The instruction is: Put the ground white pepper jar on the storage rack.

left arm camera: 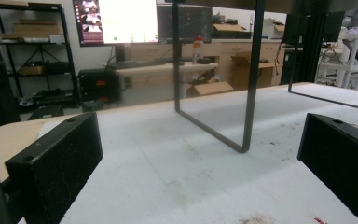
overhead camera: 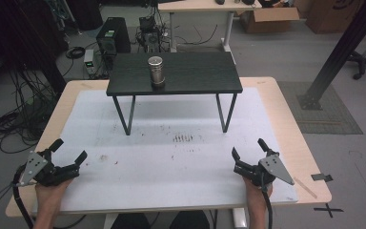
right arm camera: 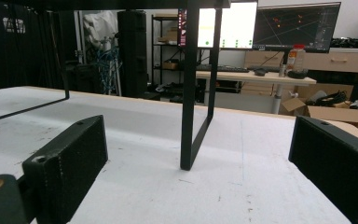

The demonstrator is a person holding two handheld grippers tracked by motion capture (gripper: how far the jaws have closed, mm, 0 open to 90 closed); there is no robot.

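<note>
A silver metal canister (overhead camera: 157, 71) stands upright on a small black raised shelf (overhead camera: 195, 78) at the far middle of the table. My left gripper (overhead camera: 69, 151) rests near the front left of the white mat (overhead camera: 171, 157), open, with nothing between its jaws. At the front right, my right gripper (overhead camera: 249, 148) is likewise open and empty. In the left gripper view the gripper (left arm camera: 200, 154) faces the shelf's left leg frame (left arm camera: 247, 121). In the right gripper view the gripper (right arm camera: 198, 158) faces the shelf's right leg frame (right arm camera: 189, 121).
The shelf stands on thin black legs (overhead camera: 124, 114) with open space beneath it. Dark specks (overhead camera: 183, 138) mark the mat's middle. The wooden table edge (overhead camera: 310, 162) runs close to my right gripper. Cables and computer gear (overhead camera: 109, 38) lie on the floor beyond.
</note>
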